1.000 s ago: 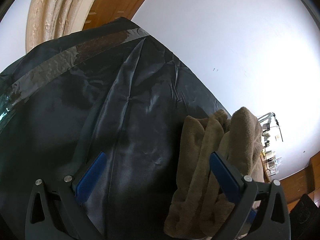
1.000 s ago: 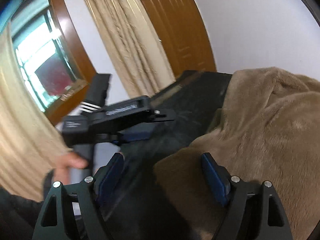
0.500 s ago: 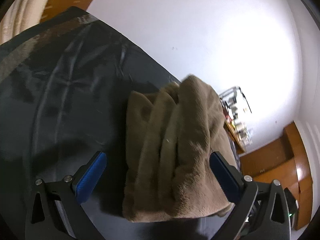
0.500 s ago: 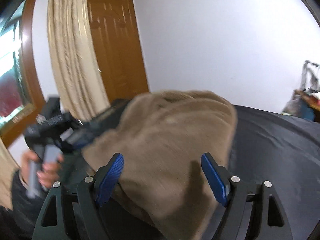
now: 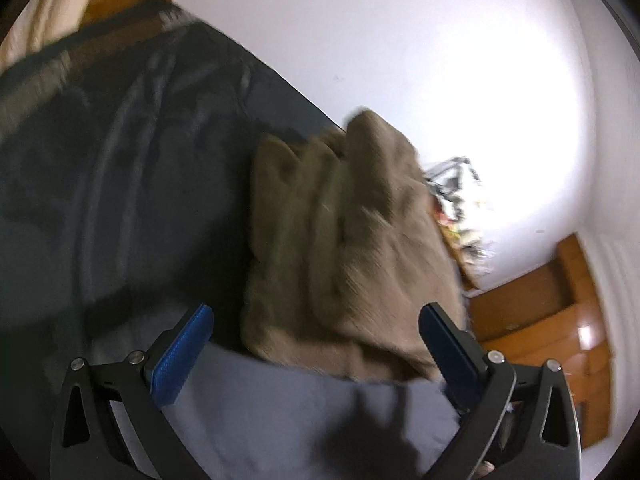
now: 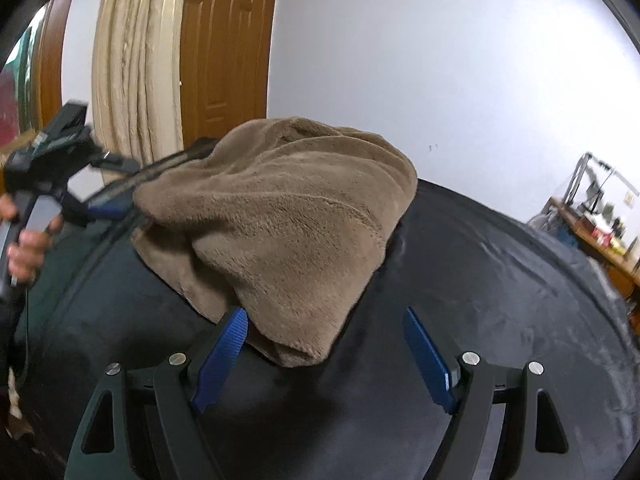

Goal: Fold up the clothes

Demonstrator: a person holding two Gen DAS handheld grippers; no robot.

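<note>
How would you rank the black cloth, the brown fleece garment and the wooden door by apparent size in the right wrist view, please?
1. black cloth, filling the lower frame.
2. brown fleece garment, bunched on it.
3. wooden door, partly hidden; it stands farther back, so its small look is unsure.

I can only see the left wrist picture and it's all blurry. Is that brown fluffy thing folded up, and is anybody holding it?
Observer: The right wrist view is sharp. The brown fleece garment lies in a bunched heap on the black cover, and the right gripper is open and holds nothing.
Child: Where's my left gripper?
Observer: The left gripper is at the heap's far left edge. I cannot tell whether it touches the fleece.
Child: What's behind the pile?
Observer: A wooden door and a cream curtain, left of a white wall.
</note>
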